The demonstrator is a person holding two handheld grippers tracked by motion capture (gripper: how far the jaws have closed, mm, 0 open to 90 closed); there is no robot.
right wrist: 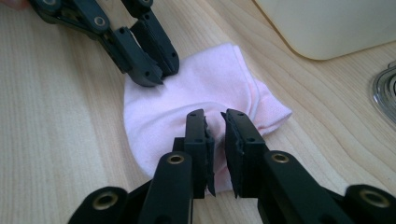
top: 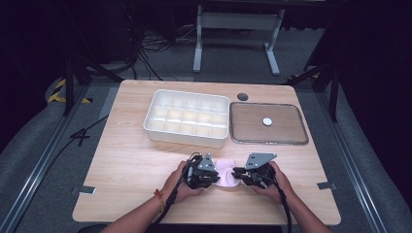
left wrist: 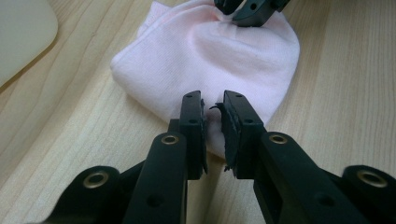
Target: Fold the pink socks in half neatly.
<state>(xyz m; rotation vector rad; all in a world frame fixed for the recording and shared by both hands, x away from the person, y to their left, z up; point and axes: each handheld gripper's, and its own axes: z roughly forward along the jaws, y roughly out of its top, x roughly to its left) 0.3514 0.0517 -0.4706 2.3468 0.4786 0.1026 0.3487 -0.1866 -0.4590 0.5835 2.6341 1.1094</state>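
A small pink cloth (top: 226, 174) lies folded on the wooden table near its front edge, between my two grippers. My left gripper (top: 214, 178) comes in from the left, and its jaws stand nearly together on the cloth's near edge (left wrist: 210, 51). My right gripper (top: 237, 174) comes in from the right. In the right gripper view it (right wrist: 215, 120) pinches a bunched fold of the cloth (right wrist: 210, 79), with the left gripper (right wrist: 161, 72) on the far edge. The left gripper view looks along its own jaws (left wrist: 214, 105) and has the right gripper (left wrist: 243, 11) gathering wrinkles at the top.
A white tray (top: 187, 137) with several compartments stands behind the cloth. To its right lies a clear flat lid (top: 269, 141) with a white disc (top: 267, 121) on it. A dark round hole (top: 242, 96) sits near the table's far edge.
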